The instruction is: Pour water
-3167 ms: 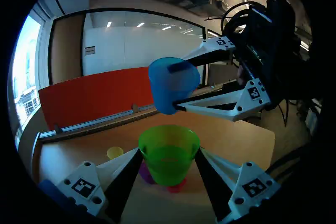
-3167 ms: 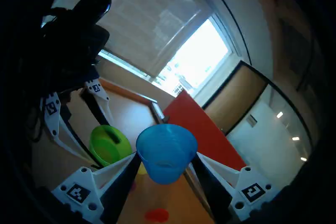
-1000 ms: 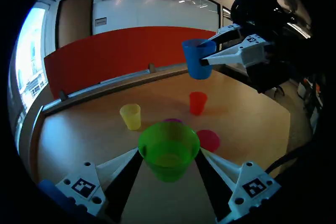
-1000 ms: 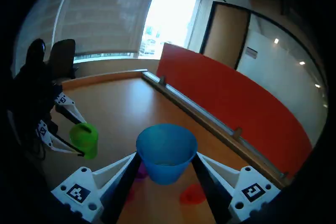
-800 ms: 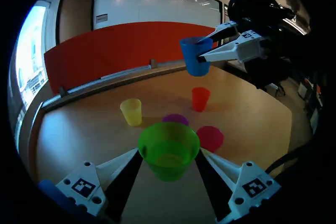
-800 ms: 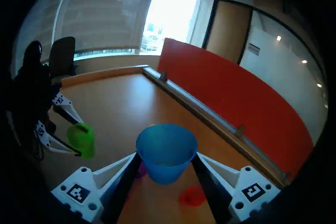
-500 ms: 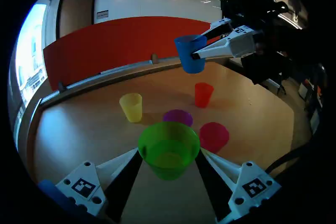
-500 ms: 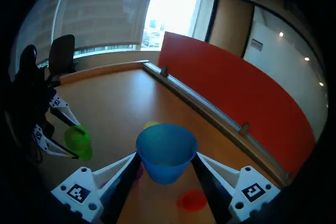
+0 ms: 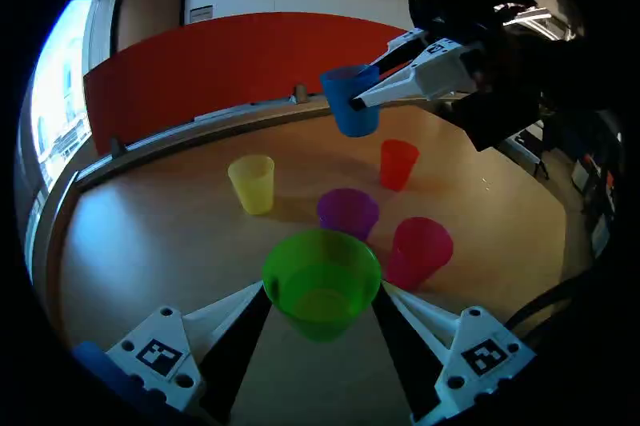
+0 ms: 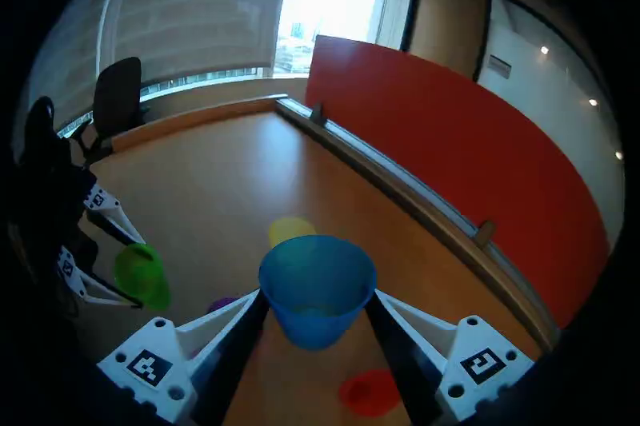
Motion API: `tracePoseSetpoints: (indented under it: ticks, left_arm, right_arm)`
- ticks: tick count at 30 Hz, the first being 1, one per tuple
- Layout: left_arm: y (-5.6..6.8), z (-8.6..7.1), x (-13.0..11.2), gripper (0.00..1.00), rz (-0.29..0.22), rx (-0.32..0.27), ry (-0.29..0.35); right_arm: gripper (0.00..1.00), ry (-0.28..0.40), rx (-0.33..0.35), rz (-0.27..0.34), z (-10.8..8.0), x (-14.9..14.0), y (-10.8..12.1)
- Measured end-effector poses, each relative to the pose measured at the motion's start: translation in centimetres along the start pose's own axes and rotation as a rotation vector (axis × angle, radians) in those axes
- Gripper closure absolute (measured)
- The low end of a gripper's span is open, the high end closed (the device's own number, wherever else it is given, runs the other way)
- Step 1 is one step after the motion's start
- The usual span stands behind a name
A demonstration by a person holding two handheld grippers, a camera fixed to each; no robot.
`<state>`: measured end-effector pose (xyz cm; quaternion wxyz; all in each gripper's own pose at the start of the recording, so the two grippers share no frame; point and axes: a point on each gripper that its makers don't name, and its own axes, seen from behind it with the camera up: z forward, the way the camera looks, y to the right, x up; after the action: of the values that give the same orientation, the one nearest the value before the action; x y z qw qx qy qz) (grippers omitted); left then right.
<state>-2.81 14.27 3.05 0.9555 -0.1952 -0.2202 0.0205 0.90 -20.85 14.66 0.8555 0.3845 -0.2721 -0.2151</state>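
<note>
The left hand-held gripper (image 9: 322, 292) is clamping the green cup (image 9: 322, 270) between both fingers, holding it upright above the near part of the wooden counter (image 9: 144, 242). Whether there is water in it is hard to tell (the inside is showing only a paler green patch near the bottom).

The right hand-held gripper (image 10: 318, 300) is gripping the blue cup (image 10: 318, 286) the same way, one finger pressing on each side, with the cup upright and its mouth facing the camera. In the left gripper view this blue cup is hanging in the air at the upper middle, above the counter and well apart from the green cup, with the dark bulk of the person behind it.

Four more cups are standing on the counter between the two held ones: a yellow cup (image 9: 253, 183) to the left, a purple cup (image 9: 347, 213) just beyond the green cup's rim, a pink cup (image 9: 419, 248) to its right and an orange cup (image 9: 398, 164) farther back, below the blue cup.

A red partition (image 9: 224, 58) is running along the counter's far edge. In the right gripper view a bright window (image 10: 332, 2) is glowing beyond the counter, and an office chair (image 10: 117, 98) is sitting at the left.
</note>
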Motion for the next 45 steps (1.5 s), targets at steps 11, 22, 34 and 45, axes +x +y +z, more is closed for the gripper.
tracePoseSetpoints:
  ticks: [11, 22, 34, 45]
  left_arm:
    - [-0.2, 1.5, -1.4, 0.15, -0.002, -0.008, -0.033]
    - [-0.6, 2.8, -2.3, 0.15, -0.01, -0.011, -0.051]
    - [-0.6, 4.0, -3.0, 0.15, -0.018, -0.016, -0.067]
    - [-1.0, 4.7, -3.3, 0.15, -0.03, -0.017, -0.073]
  right_arm:
    - [0.11, -0.086, 0.019, 0.031, 2.8, -1.9, 0.7]
    - [0.11, -0.161, 0.028, 0.062, 5.6, -3.0, 1.1]
    - [0.11, -0.244, 0.034, 0.059, 7.8, -4.5, 1.0]
    - [0.11, -0.3, 0.03, 0.096, 8.9, -5.8, 1.0]
